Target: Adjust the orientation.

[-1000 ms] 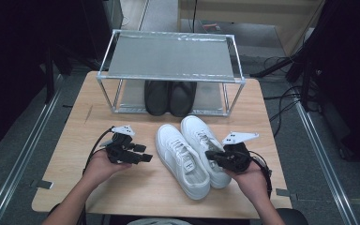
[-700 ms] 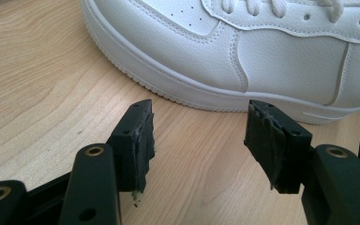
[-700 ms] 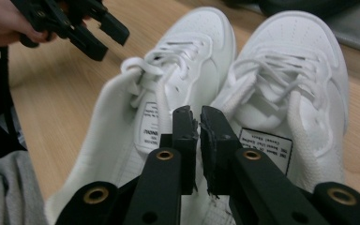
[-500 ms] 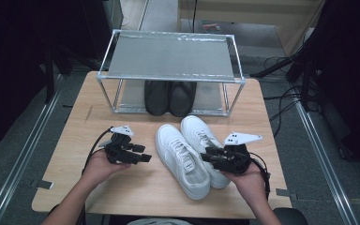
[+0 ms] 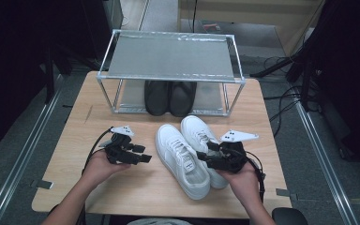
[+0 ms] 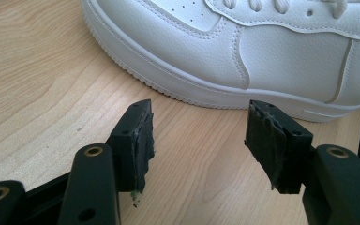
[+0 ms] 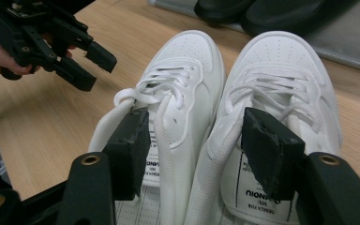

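Note:
Two white sneakers stand side by side on the wooden table, the left one (image 5: 180, 159) (image 7: 192, 70) and the right one (image 5: 198, 133) (image 7: 281, 70), toes pointing away. My right gripper (image 5: 205, 153) (image 7: 194, 140) is at their heels. Its jaws have just been opening and now stand open, one in each shoe's mouth, with the two inner collars between them and the pads not pressing. My left gripper (image 5: 143, 154) (image 6: 199, 136) hovers open and empty just left of the left sneaker (image 6: 243, 51), low over the table.
A metal rack (image 5: 168, 58) with a mesh top stands at the table's far side, a pair of black shoes (image 5: 169, 97) on its lower shelf. Bare tabletop (image 5: 122, 187) lies at the front left. Cables trail from both grippers.
The right gripper's jaws have spread apart at the sneakers' heels. Both hands and both sneakers stay about where they were.

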Action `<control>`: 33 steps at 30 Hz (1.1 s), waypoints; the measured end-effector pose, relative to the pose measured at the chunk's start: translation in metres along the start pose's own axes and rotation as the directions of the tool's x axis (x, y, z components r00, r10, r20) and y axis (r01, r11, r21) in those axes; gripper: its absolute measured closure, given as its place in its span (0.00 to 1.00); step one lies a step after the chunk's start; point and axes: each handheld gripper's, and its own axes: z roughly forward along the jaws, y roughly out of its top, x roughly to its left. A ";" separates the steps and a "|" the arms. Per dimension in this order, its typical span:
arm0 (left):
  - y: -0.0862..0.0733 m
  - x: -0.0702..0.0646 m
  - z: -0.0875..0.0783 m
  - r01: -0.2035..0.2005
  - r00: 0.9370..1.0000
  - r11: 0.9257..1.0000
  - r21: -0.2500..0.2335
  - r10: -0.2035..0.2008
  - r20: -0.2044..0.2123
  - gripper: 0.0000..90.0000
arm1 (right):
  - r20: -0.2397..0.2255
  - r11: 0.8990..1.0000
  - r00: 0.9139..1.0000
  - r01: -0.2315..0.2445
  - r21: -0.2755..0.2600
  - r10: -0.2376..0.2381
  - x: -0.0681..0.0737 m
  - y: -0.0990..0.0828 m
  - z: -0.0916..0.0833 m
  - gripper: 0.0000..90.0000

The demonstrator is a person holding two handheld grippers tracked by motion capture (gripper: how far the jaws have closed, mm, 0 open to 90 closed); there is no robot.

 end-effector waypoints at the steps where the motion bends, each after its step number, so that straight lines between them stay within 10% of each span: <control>1: 0.000 0.000 0.000 -0.001 1.000 1.000 0.000 0.001 0.000 0.47 | 0.004 1.000 1.000 -0.008 0.002 0.008 0.000 0.000 0.002 0.48; 15: 0.000 0.000 0.000 -0.001 1.000 1.000 0.001 0.001 -0.002 0.46 | 0.042 0.997 0.997 -0.066 0.030 0.065 0.008 -0.007 0.017 0.43; 33: 0.000 0.001 0.000 -0.006 1.000 1.000 -0.012 0.006 0.000 0.46 | 0.124 0.996 0.990 0.058 0.065 -0.066 0.015 -0.011 0.025 0.72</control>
